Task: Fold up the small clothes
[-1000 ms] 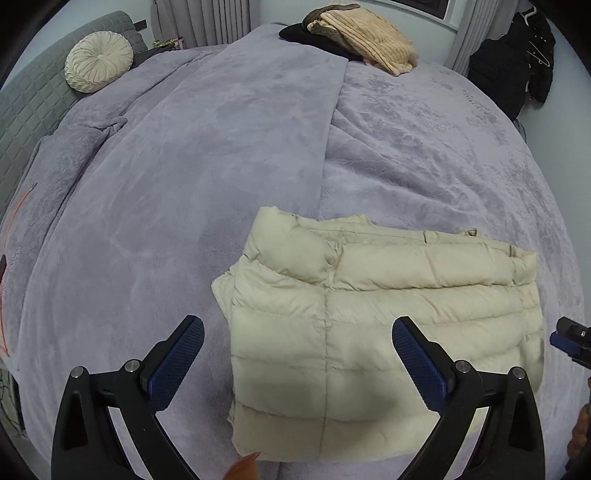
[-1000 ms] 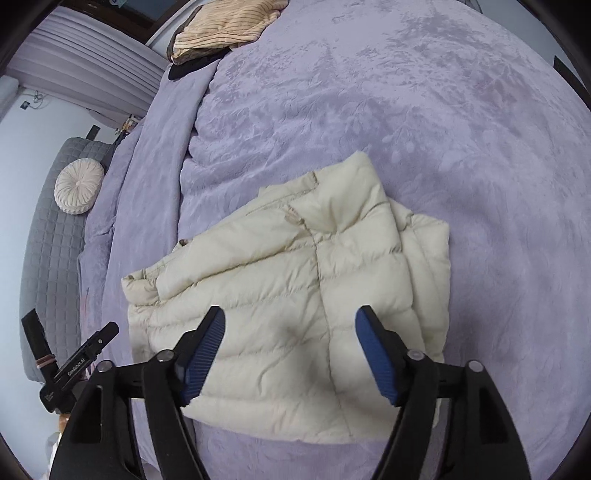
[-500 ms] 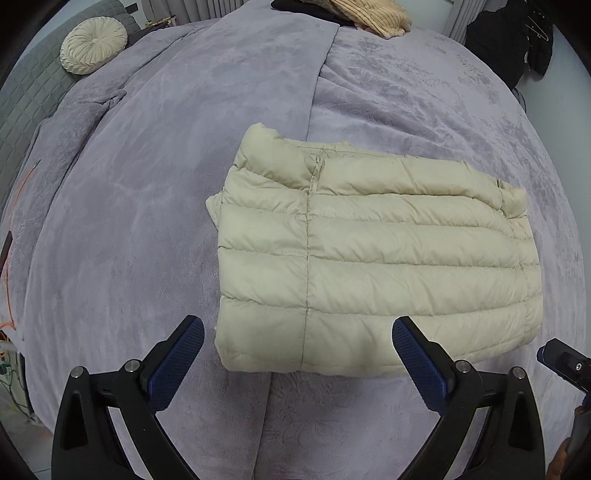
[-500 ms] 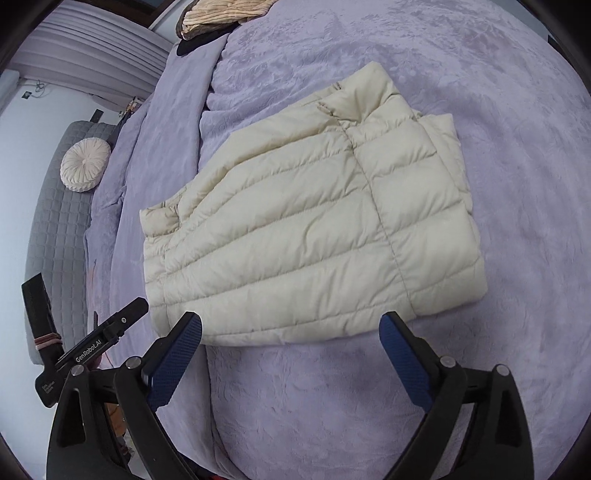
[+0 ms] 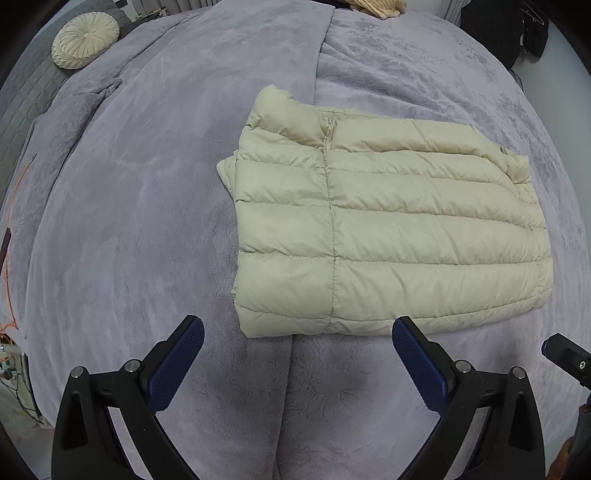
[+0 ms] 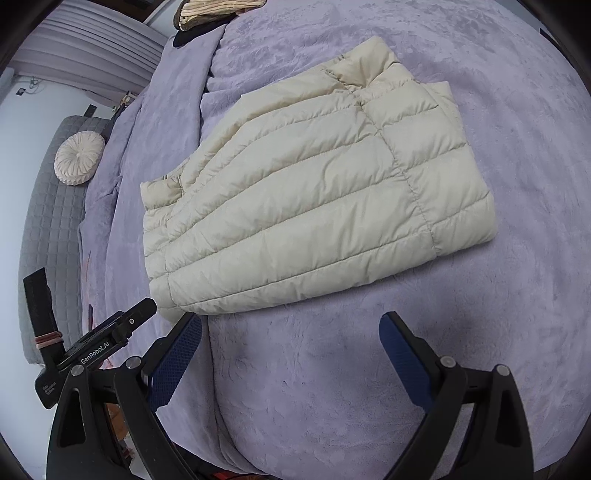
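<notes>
A cream quilted puffer jacket lies folded into a flat rectangle on the purple bed cover. In the right wrist view the same jacket sits slantwise, collar toward the far end. My left gripper hovers open just short of the jacket's near edge, nothing between its blue pads. My right gripper is also open and empty, held back from the jacket's near edge. The left gripper's body shows at the lower left of the right wrist view.
A round cream cushion rests on a grey quilted sofa beside the bed. A pile of tan and black clothes lies at the bed's far end. Dark garments hang at the far right. The bed's near edge runs just under both grippers.
Both grippers have drawn back from over the jacket toward the bed's near edge; the jacket now lies wholly beyond their fingertips. The right jaws widened. The jacket lies flatter.
</notes>
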